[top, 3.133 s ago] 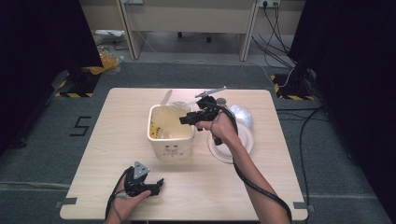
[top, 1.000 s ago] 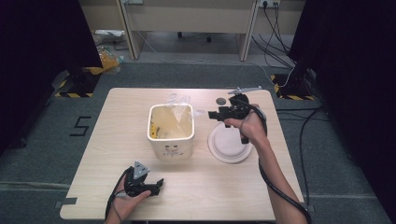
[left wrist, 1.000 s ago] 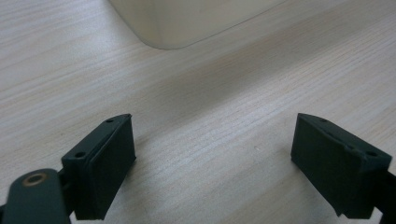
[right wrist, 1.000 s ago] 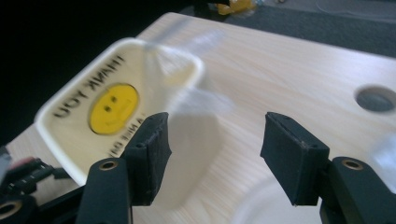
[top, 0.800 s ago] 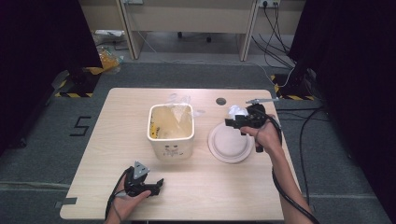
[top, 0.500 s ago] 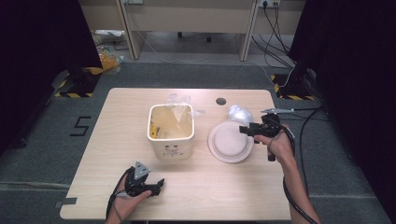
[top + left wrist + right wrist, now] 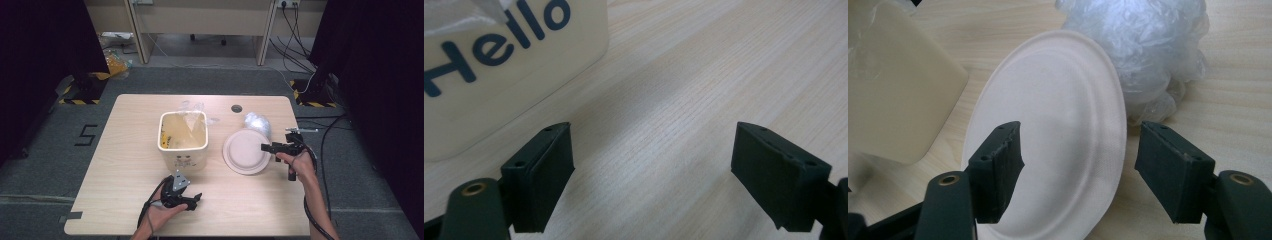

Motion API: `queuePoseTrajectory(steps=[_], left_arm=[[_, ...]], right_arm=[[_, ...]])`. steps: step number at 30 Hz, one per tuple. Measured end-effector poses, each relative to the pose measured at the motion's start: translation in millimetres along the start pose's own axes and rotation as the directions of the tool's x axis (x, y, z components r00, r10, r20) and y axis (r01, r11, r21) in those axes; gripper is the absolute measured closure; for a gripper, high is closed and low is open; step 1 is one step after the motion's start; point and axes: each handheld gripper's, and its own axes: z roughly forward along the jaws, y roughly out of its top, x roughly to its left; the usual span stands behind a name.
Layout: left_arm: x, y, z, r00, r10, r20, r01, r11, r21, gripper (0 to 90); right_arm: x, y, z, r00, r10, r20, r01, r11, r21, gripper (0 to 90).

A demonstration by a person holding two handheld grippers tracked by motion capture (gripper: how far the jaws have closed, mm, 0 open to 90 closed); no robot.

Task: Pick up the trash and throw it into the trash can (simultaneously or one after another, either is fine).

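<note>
While the left gripper (image 7: 192, 200) rests low on the wooden table (image 7: 125, 165) near its front edge, jaws spread wide on nothing, the cream bin (image 7: 183, 137) printed "Hello" stands just beyond it, lined with clear plastic. Held at the table's right side, the right gripper (image 7: 267, 147) points its parted, empty jaws at the rim of the white paper plate (image 7: 246, 151). Crumpled clear plastic (image 7: 1143, 45) lies touching the plate's far edge.
</note>
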Motion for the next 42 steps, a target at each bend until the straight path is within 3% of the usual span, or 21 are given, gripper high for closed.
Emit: queuePoseTrajectory(steps=[7, 16, 20, 21, 23, 28, 34, 42], left_arm=[[-1.3, 3.3, 5.4, 0.9998, -0.016, 0.011, 0.016, 0.9998, -0.008, 17.1], [-20.9, 26.9, 24.6, 0.9982, 0.040, 0.044, -0.040, 0.9992, -0.007, 17.7], [-30.2, 40.1, 38.4, 0.9964, 0.052, 0.068, -0.052, 0.9986, -0.005, 17.8], [-33.9, 44.7, 44.5, 0.9952, 0.045, 0.087, -0.045, 0.9990, -0.006, 17.8], [-35.6, 46.7, 47.0, 0.9946, 0.043, 0.094, -0.043, 0.9991, -0.005, 17.8], [-48.8, 57.7, 59.1, 0.9931, 0.078, 0.088, -0.078, 0.9970, -0.004, 17.9], [-57.3, 70.2, 73.9, 0.9915, 0.085, 0.099, -0.085, 0.9964, -0.005, 18.1], [-63.6, 74.7, 84.3, 0.9911, 0.074, 0.111, -0.073, 0.9973, -0.007, 18.3]], right_arm=[[-8.0, -5.8, 7.9, 0.9988, 0.037, -0.032, -0.037, 0.999, 0.004, 33.3], [-5.9, -7.4, 14.4, 0.9957, 0.055, -0.074, -0.055, 0.998, 0.007, 34.9], [-6.7, -9.7, 16.1, 0.9947, 0.050, -0.090, -0.048, 0.999, 0.016, 42.5], [-6.8, -12.0, 15.8, 0.9938, 0.048, -0.100, -0.046, 0.999, 0.021, 50.3], [-7.9, -14.9, 15.2, 0.9910, 0.057, -0.121, -0.054, 0.998, 0.024, 52.0], [-11.1, -20.9, 10.7, 0.9871, 0.073, -0.143, -0.070, 0.997, 0.024, 53.9], [-7.3, -27.2, 0.7, 0.9827, 0.061, -0.175, -0.059, 0.998, 0.015, 57.1], [4.3, -40.1, -8.0, 0.9789, 0.040, -0.200, -0.037, 0.999, 0.017, 59.7]])
